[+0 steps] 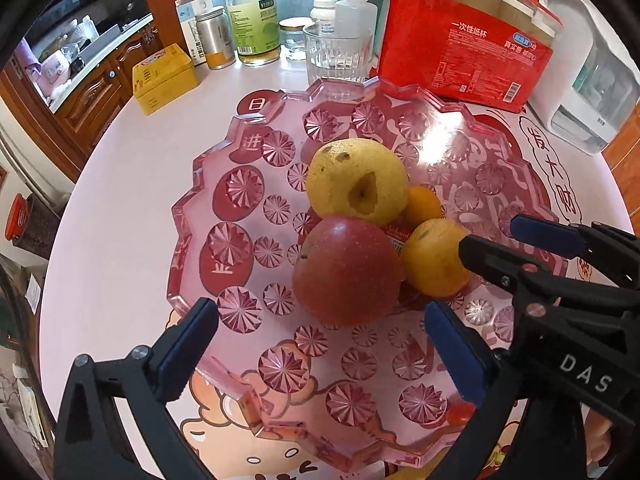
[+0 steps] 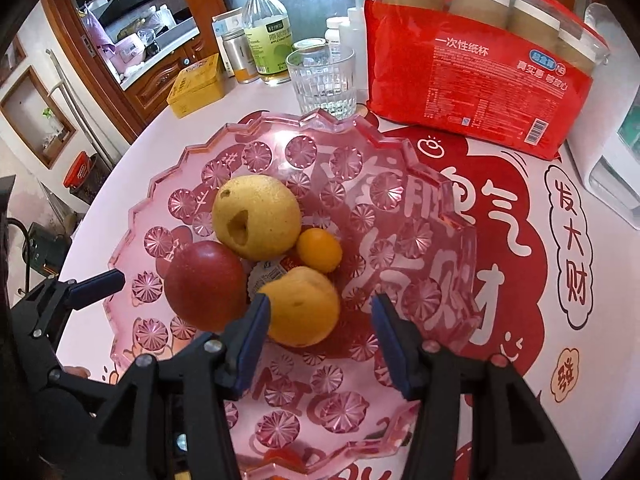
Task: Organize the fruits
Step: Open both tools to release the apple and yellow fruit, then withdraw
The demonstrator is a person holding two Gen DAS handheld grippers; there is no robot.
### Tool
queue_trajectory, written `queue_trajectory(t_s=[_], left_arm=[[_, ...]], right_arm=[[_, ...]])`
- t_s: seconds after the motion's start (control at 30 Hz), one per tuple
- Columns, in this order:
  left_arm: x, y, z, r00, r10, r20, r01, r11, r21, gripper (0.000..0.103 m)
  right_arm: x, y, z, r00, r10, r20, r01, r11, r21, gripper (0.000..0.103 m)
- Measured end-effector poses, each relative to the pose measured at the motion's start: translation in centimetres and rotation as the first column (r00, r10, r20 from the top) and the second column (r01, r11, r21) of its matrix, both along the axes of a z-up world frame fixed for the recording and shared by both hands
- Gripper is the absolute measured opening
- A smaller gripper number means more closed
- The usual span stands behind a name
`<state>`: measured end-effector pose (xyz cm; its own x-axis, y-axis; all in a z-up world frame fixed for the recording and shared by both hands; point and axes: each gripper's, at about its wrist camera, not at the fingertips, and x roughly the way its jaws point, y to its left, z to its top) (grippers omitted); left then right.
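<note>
A pink cut-glass fruit bowl [image 1: 224, 208] [image 2: 432, 216] holds a yellow pear [image 1: 356, 182] [image 2: 256, 216], a red apple [image 1: 344, 272] [image 2: 204, 284], a small orange [image 1: 424, 204] [image 2: 320, 250] and a yellow-orange fruit [image 1: 434, 258] [image 2: 304, 304]. My left gripper [image 1: 320, 344] is open and empty, just in front of the apple. My right gripper [image 2: 318, 340] is open over the bowl, its fingers on either side of the near edge of the yellow-orange fruit; it also shows in the left wrist view [image 1: 500, 240].
Behind the bowl stand a ribbed glass [image 1: 336, 52] [image 2: 324, 80], a red pack of paper cups [image 1: 464, 52] [image 2: 476, 80], bottles and jars [image 1: 252, 12], and a yellow tin [image 1: 164, 78] [image 2: 196, 86]. A white appliance [image 1: 588, 80] stands at the right.
</note>
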<state>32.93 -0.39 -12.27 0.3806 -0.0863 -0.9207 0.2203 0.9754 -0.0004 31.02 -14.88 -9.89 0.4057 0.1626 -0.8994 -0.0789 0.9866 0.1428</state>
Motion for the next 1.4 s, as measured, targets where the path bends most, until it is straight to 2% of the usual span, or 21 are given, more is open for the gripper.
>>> queue_trajectory(t_s=[0.3,0.83,1.13,1.4], left_arm=[[-0.8,0.1,1.5,1.0,-0.005,0.029,0.006,1.0,-0.012,0.103],[-2.3,0.7,3.1,0.999,-0.001,0.033,0.001,1.0,-0.003,0.103],[-3.8,1.4,5.5,0.998,0.018,0.056,-0.019,1.0,0.009,0.103],[-7.1,1.9,9.5,0.988,0.029,0.149,-0.031,0.999,0.01,0.103]], right_arm=[[-0.4,0.1,0.8,1.0,-0.002,0.007,0.002,1.0,-0.001,0.053],[-1.8,0.3,2.8,1.0,0.009,0.023,-0.009,0.999,0.031,0.053],[-3.6,0.1,5.7,0.998,0.005,0.07,-0.009,0.999,0.054,0.053],[-7.7,-1.2,9.8,0.984,-0.024,0.175,0.007,0.995,0.096,0.053]])
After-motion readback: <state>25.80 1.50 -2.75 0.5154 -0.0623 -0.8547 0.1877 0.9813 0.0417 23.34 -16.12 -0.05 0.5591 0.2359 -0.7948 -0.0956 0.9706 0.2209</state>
